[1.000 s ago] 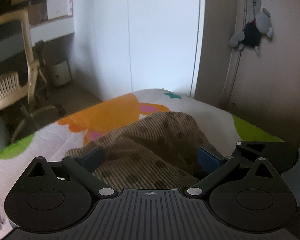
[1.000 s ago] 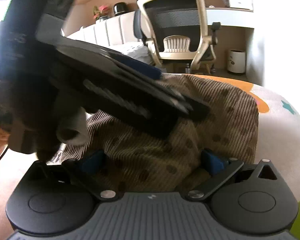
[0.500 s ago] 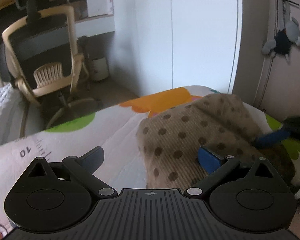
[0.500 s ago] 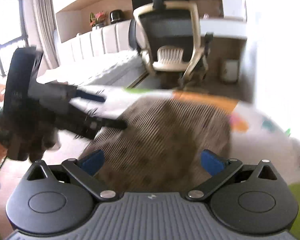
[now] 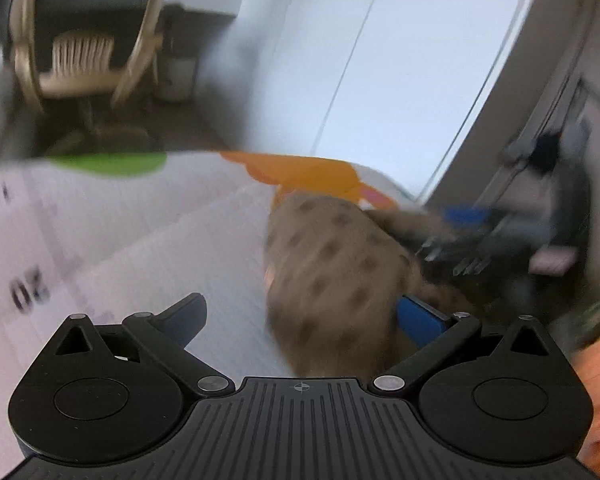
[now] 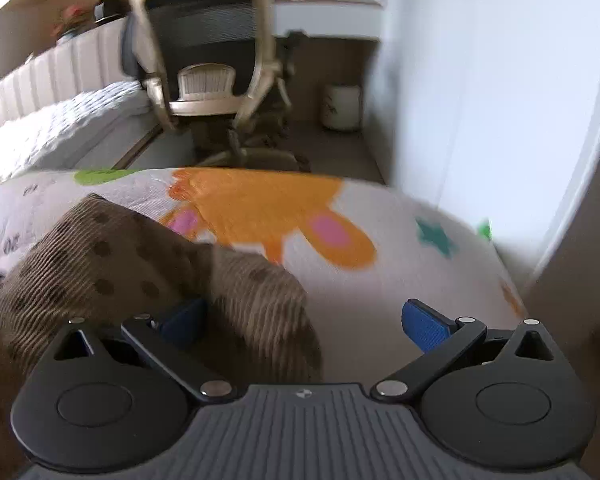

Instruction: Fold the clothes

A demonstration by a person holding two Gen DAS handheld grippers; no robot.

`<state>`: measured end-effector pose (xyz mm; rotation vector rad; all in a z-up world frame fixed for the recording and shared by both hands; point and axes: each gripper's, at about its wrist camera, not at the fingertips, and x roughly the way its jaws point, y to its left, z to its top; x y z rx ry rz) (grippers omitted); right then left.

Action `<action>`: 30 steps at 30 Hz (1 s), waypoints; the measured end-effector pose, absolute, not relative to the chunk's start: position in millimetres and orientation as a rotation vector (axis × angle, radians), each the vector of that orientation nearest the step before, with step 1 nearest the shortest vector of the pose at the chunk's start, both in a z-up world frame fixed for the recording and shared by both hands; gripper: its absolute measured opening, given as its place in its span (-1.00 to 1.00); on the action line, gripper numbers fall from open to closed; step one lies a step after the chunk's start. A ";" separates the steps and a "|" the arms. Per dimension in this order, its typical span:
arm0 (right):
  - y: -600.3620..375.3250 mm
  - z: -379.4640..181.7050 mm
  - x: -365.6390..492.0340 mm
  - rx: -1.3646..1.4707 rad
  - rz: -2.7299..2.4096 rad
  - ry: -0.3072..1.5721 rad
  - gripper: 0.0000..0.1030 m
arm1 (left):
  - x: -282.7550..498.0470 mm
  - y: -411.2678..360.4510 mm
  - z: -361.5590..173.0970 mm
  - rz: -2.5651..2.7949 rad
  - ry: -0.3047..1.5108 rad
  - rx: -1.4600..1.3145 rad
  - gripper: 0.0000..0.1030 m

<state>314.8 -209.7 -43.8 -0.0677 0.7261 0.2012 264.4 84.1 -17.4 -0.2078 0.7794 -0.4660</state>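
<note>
Brown ribbed fabric with darker round dots makes up the garment (image 6: 112, 268), which is found bunched in a soft mound on the mat (image 6: 379, 280). The mat is white and quilted, printed with an orange cartoon shape with pink patches, green blobs, a teal star and ruler numerals along one edge. The garment is taken as the landmark below.

In the right wrist view, the right tool (image 6: 303, 326) is seen with its blue-padded fingers spread wide apart. The left finger pad (image 6: 182, 320) lies against the near fold of the garment; the right pad stands over bare mat, well clear of the cloth. Nothing is clamped between them.

In the left wrist view, which is heavily blurred, the left tool (image 5: 301, 320) is likewise seen released, fingers wide. Its right pad (image 5: 419, 320) is at the garment's near right edge, though contact cannot be judged; its left pad is over bare mat to the garment's left. The other tool is seen blurred just beyond the garment's right side.

Beyond the garment, a cream-framed mesh office chair (image 6: 208, 48) and a small pale bin (image 6: 341, 106) are noted on the floor, with a white quilted bed (image 6: 60, 128) to the far left.
</note>
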 end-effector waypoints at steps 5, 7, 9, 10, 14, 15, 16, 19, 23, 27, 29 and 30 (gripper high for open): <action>-203.8 -52.8 258.4 -0.298 0.119 0.655 1.00 | 272.3 86.5 -38.6 -0.539 0.846 -0.385 1.00; -211.2 -55.7 250.1 -0.240 0.144 0.644 1.00 | 274.7 78.5 -45.0 -0.569 0.852 -0.436 1.00; -213.5 -56.9 253.0 -0.161 0.170 0.648 1.00 | 275.4 69.1 -48.3 -0.594 0.848 -0.460 1.00; -208.3 -56.8 254.3 -0.154 0.186 0.637 1.00 | 275.8 64.3 -49.9 -0.607 0.846 -0.472 1.00; -149.6 -52.2 259.1 -0.259 0.277 0.582 0.99 | 274.6 68.5 -41.2 -0.621 0.804 -0.495 1.00; -131.8 -51.1 260.0 -0.294 0.302 0.569 0.98 | 274.1 71.3 -37.8 -0.622 0.791 -0.499 1.00; -114.1 -49.7 260.7 -0.323 0.327 0.557 0.98 | 273.5 74.6 -34.2 -0.621 0.777 -0.502 1.00; -55.8 -46.9 270.1 -0.344 0.433 0.541 0.98 | 265.2 117.2 -14.7 -0.548 0.701 -0.501 1.00; 30.5 -46.5 282.3 -0.388 0.568 0.523 0.98 | 249.1 196.1 -2.5 -0.397 0.660 -0.500 1.00; 100.7 -48.9 292.3 -0.451 0.634 0.476 0.99 | 220.8 275.3 -9.3 -0.216 0.662 -0.491 1.00; 120.6 -46.2 296.4 -0.476 0.649 0.462 0.99 | 204.3 306.1 -15.8 -0.145 0.662 -0.486 1.00; 126.9 -44.9 300.0 -0.491 0.651 0.462 0.99 | 198.5 317.5 -19.9 -0.108 0.661 -0.476 1.00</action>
